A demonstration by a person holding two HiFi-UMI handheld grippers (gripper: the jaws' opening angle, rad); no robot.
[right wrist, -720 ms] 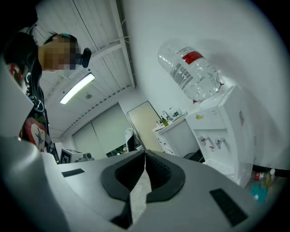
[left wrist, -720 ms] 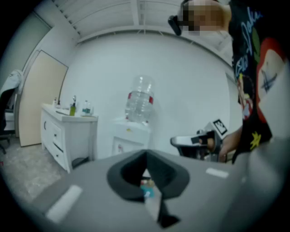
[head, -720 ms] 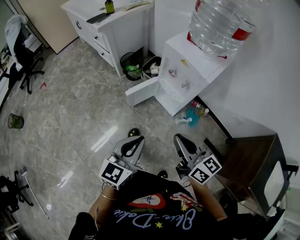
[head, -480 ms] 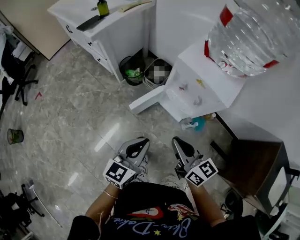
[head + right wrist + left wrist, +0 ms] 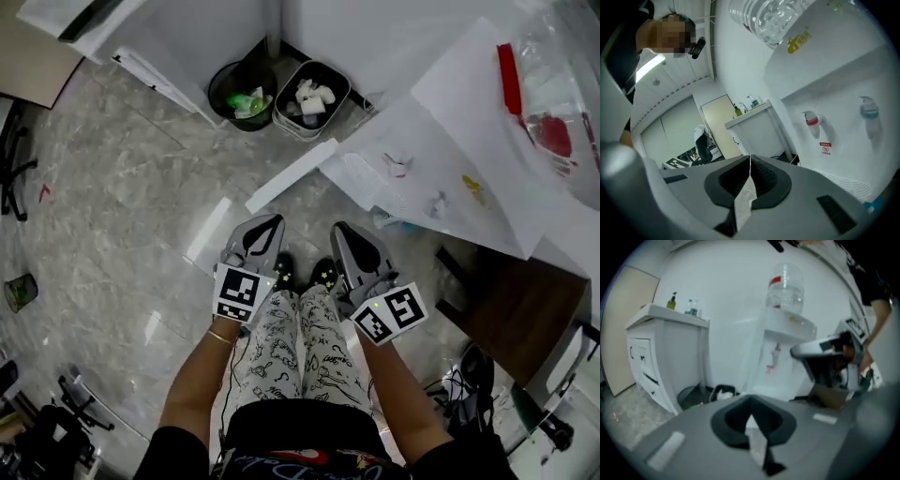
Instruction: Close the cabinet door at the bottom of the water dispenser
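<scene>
The person stands on the marble floor (image 5: pixel 131 206) just in front of the dispenser (image 5: pixel 441 141), with both tongs held out low over their patterned trousers (image 5: pixel 300 347).

The left gripper (image 5: pixel 266 229) has its jaws together, with nothing between them. Its own view shows the tips meeting. The right gripper (image 5: pixel 346 236) is the same, jaws pressed together and empty. Neither touches the dispenser or its door. The two sit side by side, close but apart, both pointing at the dispenser's base.

The door (image 5: pixel 291 175) stands open. It swings out from the foot of the dispenser over the floor, and its free edge reaches towards the left gripper, just ahead of the tips. The dispenser stands against the wall, with the water bottle (image 5: pixel 553 94) on top.

Beyond the door, where floor meets wall, two bins stand side by side: a round black bin (image 5: pixel 217 89) and a grey bin (image 5: pixel 291 122), both with rubbish in them. Left of them is a white cabinet (image 5: pixel 141 42). A dark brown table (image 5: pixel 497 309) stands to the person's right.
</scene>
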